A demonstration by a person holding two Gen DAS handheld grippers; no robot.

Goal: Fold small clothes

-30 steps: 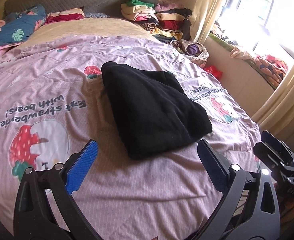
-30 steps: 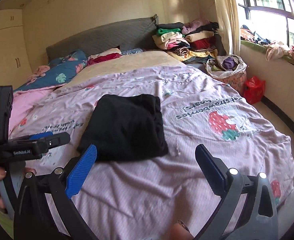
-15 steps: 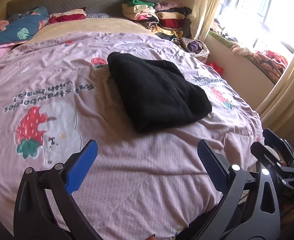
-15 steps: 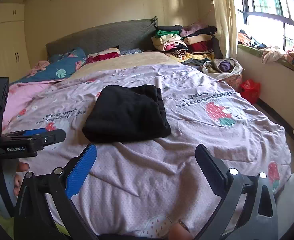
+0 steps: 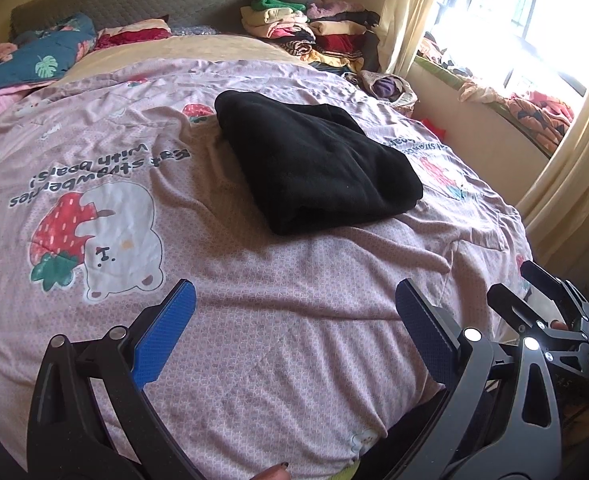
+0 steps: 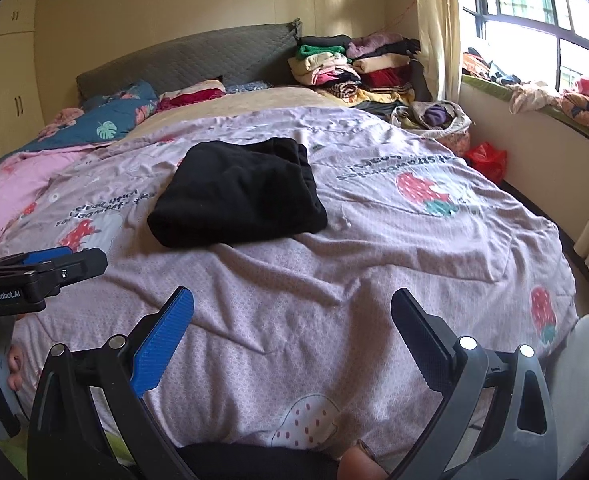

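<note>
1. A folded black garment (image 5: 314, 164) lies flat on the pink strawberry-print bed cover (image 5: 254, 340), near the middle of the bed.
2. The left tool (image 5: 292, 320) hangs over the near edge of the bed with its fingers spread wide and nothing between them.
3. The right tool (image 6: 290, 322) is also released and empty, low over the cover and well apart from the garment.
4. A pile of folded clothes (image 6: 354, 68) stands beside the grey headboard (image 6: 190, 60), close to the window.
</note>
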